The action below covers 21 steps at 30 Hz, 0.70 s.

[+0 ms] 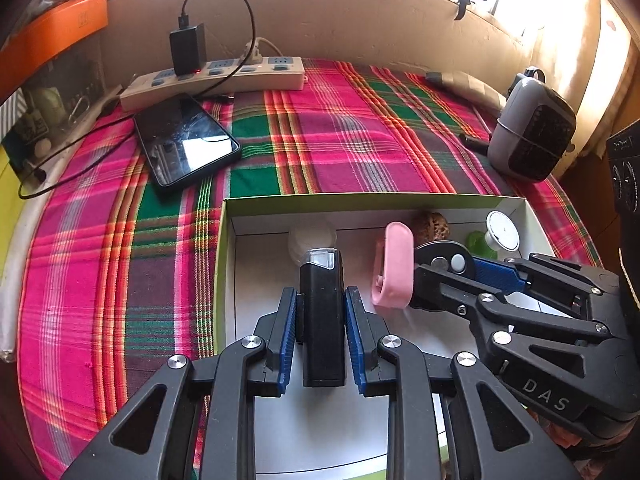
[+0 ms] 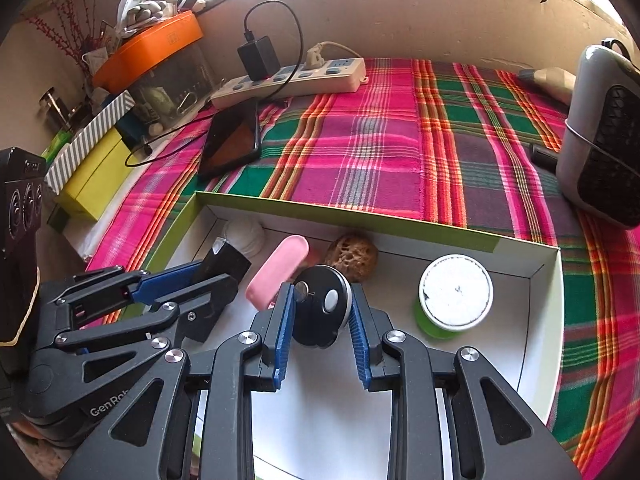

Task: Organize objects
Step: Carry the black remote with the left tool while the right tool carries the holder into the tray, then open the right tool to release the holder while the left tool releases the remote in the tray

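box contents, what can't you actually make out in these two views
- White ball, left wrist view: its lower part is hidden behind the black device held in the left gripper.
- Brown lumpy object, left wrist view: mostly hidden behind the pink case; what it is stays unclear.
- Green spool, right wrist view: its body is covered by its own white top.
- Box near wall: cut off by the right gripper, holding the black disc.

A plaid cloth [image 1: 340, 136] covers the table. At its far edge lies a white power strip [image 1: 216, 80] with a black charger [image 1: 187, 49] plugged in; its cable [image 1: 240, 20] loops up and back down. A dark phone [image 1: 186, 144] lies just in front of the strip. A grey heater [image 1: 532, 132] stands to the right. An orange box [image 2: 150, 50] sits high on the left, a yellow box [image 2: 94, 178] below it.
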Each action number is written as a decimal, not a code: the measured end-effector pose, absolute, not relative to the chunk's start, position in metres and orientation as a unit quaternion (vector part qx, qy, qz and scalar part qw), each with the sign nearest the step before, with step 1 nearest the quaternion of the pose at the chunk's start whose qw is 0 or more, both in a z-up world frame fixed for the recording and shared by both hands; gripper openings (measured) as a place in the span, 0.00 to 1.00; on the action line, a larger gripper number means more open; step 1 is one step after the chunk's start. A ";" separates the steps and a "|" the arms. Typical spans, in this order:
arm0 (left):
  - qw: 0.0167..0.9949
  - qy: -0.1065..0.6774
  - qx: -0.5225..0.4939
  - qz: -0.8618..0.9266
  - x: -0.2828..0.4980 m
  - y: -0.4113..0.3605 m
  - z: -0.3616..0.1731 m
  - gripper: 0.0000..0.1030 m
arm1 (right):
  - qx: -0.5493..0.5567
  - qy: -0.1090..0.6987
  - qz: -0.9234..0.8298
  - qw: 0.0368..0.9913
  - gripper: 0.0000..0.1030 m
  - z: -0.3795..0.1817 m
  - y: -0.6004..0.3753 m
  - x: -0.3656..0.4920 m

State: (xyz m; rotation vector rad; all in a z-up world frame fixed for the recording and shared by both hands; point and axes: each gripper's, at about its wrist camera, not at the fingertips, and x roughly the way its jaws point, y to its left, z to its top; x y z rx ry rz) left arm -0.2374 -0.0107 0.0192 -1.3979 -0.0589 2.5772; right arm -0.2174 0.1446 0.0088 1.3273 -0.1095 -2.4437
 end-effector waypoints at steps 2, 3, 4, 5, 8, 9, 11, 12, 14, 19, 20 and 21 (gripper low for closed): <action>0.105 -0.020 -0.473 0.874 -0.238 -0.011 0.019 0.21 | 0.471 -0.039 -0.863 0.180 0.27 0.007 0.143 -0.218; 0.105 -0.020 -0.474 0.874 -0.238 -0.011 0.019 0.21 | 0.471 -0.039 -0.863 0.181 0.27 0.007 0.143 -0.218; 0.105 -0.019 -0.473 0.874 -0.238 -0.011 0.019 0.21 | 0.470 -0.040 -0.863 0.181 0.27 0.007 0.143 -0.218; 0.105 -0.018 -0.473 0.875 -0.239 -0.011 0.018 0.21 | 0.470 -0.042 -0.863 0.180 0.27 0.007 0.143 -0.218; 0.106 -0.016 -0.473 0.875 -0.239 -0.011 0.018 0.21 | 0.470 -0.042 -0.863 0.180 0.27 0.007 0.143 -0.218; 0.105 -0.017 -0.473 0.875 -0.239 -0.011 0.019 0.21 | 0.470 -0.042 -0.863 0.179 0.27 0.007 0.142 -0.218; 0.105 -0.015 -0.472 0.875 -0.239 -0.010 0.018 0.21 | 0.470 -0.044 -0.863 0.179 0.27 0.007 0.142 -0.218; 0.105 -0.014 -0.472 0.875 -0.240 -0.011 0.018 0.21 | 0.470 -0.044 -0.863 0.178 0.27 0.006 0.142 -0.218; 0.104 -0.015 -0.472 0.875 -0.240 -0.010 0.018 0.21 | 0.470 -0.044 -0.864 0.176 0.27 0.006 0.142 -0.218; 0.102 -0.019 -0.470 0.877 -0.240 -0.013 0.020 0.23 | 0.470 -0.049 -0.865 0.169 0.35 0.007 0.145 -0.217; 0.102 -0.020 -0.469 0.877 -0.239 -0.013 0.020 0.25 | 0.470 -0.051 -0.865 0.170 0.35 0.007 0.146 -0.217; 0.102 -0.020 -0.469 0.877 -0.239 -0.014 0.021 0.26 | 0.470 -0.051 -0.865 0.169 0.35 0.007 0.146 -0.216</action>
